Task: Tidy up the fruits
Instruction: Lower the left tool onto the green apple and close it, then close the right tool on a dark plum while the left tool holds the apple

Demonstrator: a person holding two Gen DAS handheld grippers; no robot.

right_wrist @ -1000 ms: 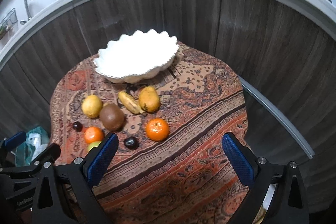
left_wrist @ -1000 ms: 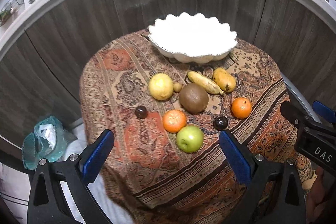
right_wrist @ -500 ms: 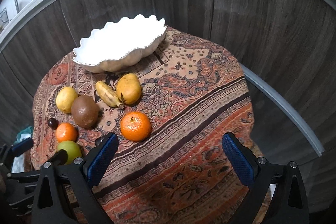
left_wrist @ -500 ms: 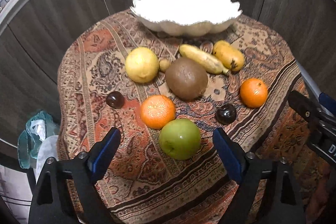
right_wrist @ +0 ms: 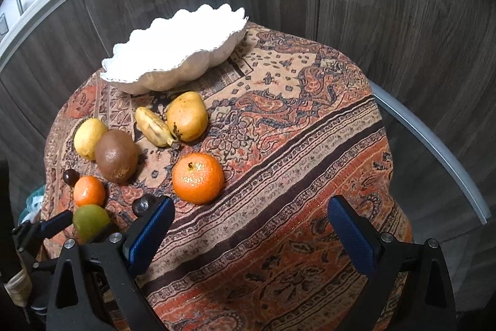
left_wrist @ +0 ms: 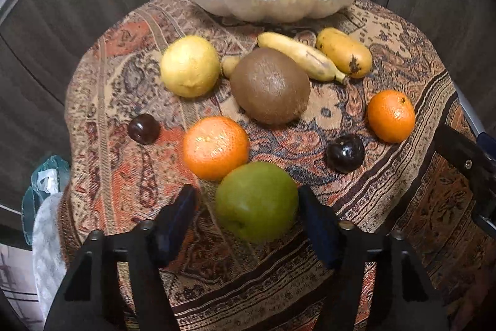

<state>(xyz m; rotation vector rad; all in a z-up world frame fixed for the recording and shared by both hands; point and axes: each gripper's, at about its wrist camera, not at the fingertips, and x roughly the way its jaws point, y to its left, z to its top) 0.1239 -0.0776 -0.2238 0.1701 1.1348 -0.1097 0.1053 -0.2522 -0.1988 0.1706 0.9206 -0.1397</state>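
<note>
Standing by the round desk (left_wrist: 412, 207) with its patterned cloth, I see a crumpled plastic bag (left_wrist: 46, 191) on the floor off the left edge. On the cloth, from the left: a small dark plum (left_wrist: 143, 128), a yellow lemon (left_wrist: 189, 66), then a tangerine (left_wrist: 216, 147) with a green apple (left_wrist: 257, 201) just in front of it, touching or nearly so. The left tool (left_wrist: 248, 207) has its blue pads either side of that apple, the right pad touching or just shy of the skin and the left a little apart, so it is parted, not clamped. Behind sits a brown kiwi (left_wrist: 270, 86), with a white scalloped bowl (left_wrist: 269, 2) at the far edge. Further right lie a small banana (left_wrist: 302, 56), a yellow mango (left_wrist: 344, 52), a second dark plum (left_wrist: 344, 153) and another tangerine (left_wrist: 391, 116). The right tool (right_wrist: 251, 225) hovers wide apart over bare cloth, right of that tangerine, holding nothing.
</note>
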